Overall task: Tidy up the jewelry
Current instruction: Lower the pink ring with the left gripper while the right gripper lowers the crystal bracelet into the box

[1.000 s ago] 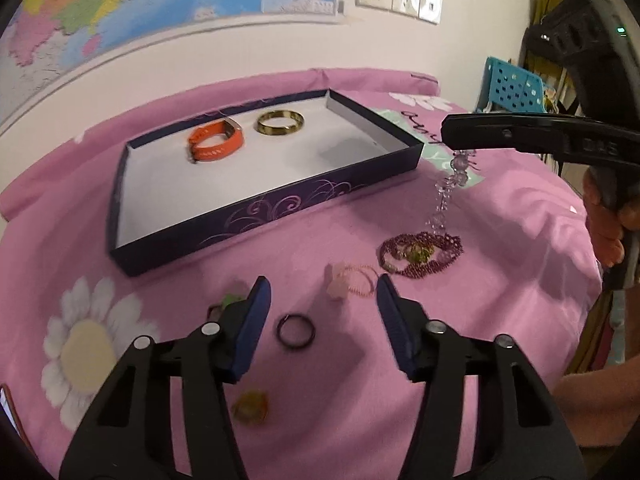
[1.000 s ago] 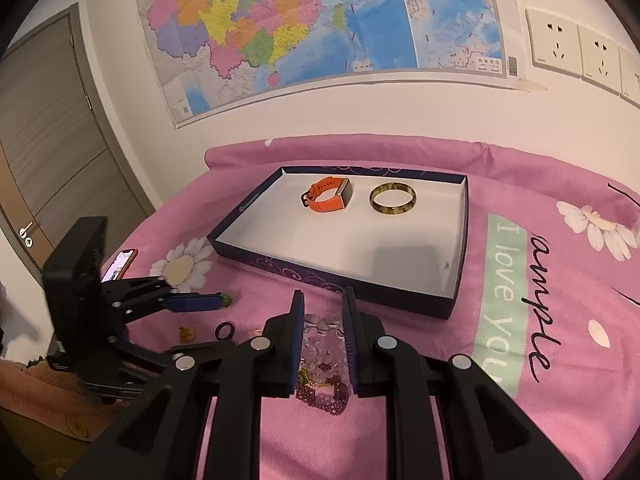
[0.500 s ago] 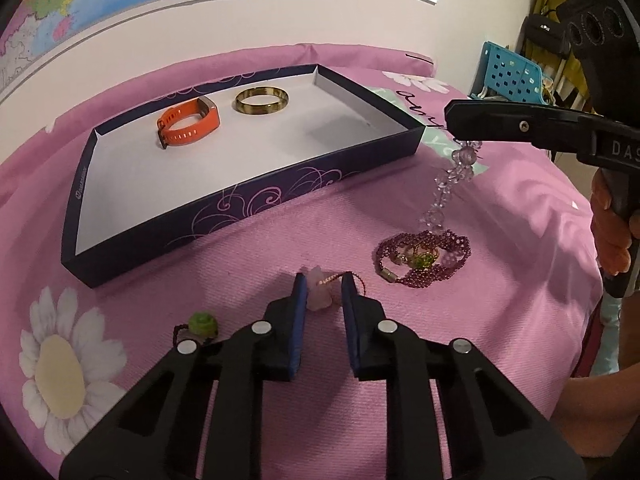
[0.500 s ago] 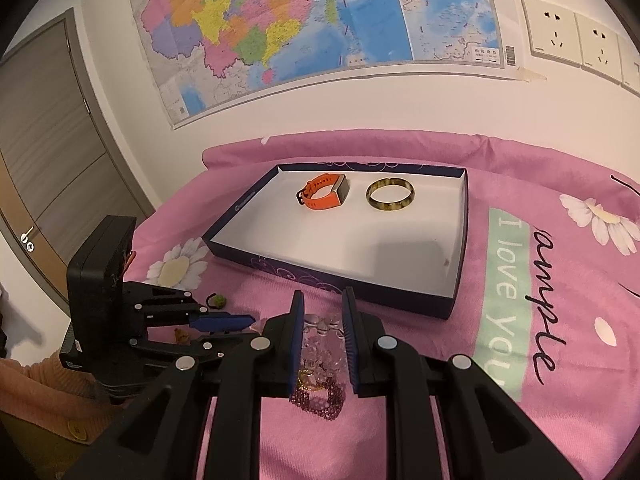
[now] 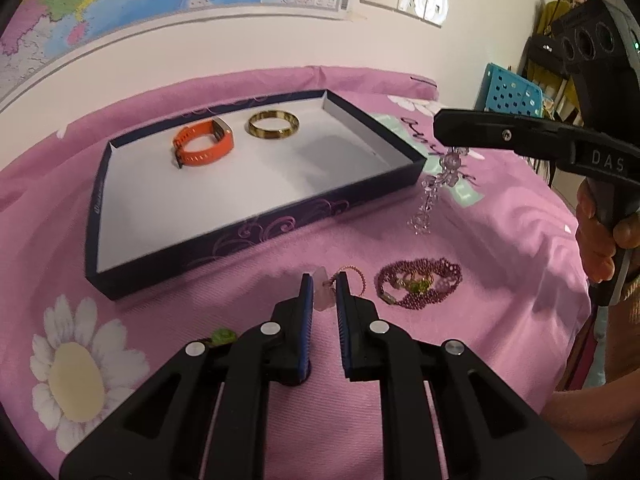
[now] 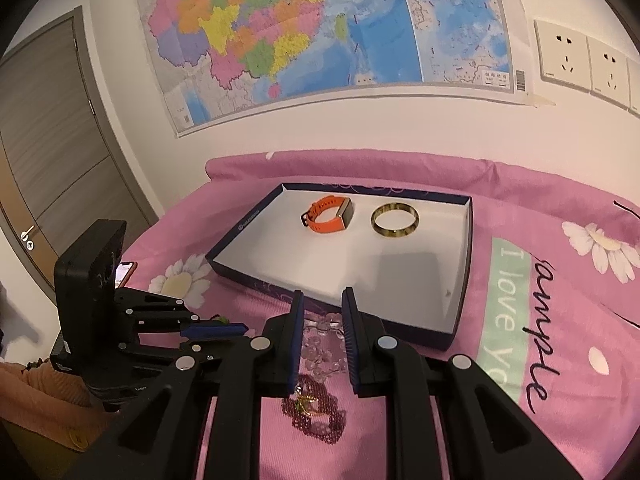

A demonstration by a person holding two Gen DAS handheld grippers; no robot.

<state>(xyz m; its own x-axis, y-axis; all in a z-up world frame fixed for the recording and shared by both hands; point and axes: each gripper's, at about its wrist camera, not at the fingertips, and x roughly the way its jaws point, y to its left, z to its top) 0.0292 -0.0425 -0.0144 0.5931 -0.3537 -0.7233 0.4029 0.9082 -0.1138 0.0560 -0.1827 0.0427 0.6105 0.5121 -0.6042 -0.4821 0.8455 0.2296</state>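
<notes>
**Both grippers closed on jewelry beside the tray**

Surface and room: a pink floral cloth (image 5: 160,360) covers the work surface, which stands against a white wall bearing a coloured map (image 6: 320,32) and wall sockets (image 6: 568,56). A grey door (image 6: 48,140) shows in the right wrist view. A dark blue tray (image 5: 256,228) with a white floor lies on the cloth; inside it, near the far wall, an orange watch band (image 5: 204,146) lies just beside a gold bangle (image 5: 273,125), the two apart.

Grippers: the left gripper (image 5: 323,292) is held low over the cloth near the tray's front wall, fingers closed on a pale pink pendant (image 5: 323,290) whose thin cord loops off to the right. The right gripper (image 6: 322,320) is raised level beside the tray's right corner, fingers pinching a clear bead bracelet (image 5: 434,188).

Orientation: the clear bead bracelet hangs with its long axis vertical, lower end clear of the cloth. A maroon bead bracelet (image 5: 420,282) lies flat below it, long axis left to right. A small green ring (image 5: 223,336) rests near the left gripper's left finger.
</notes>
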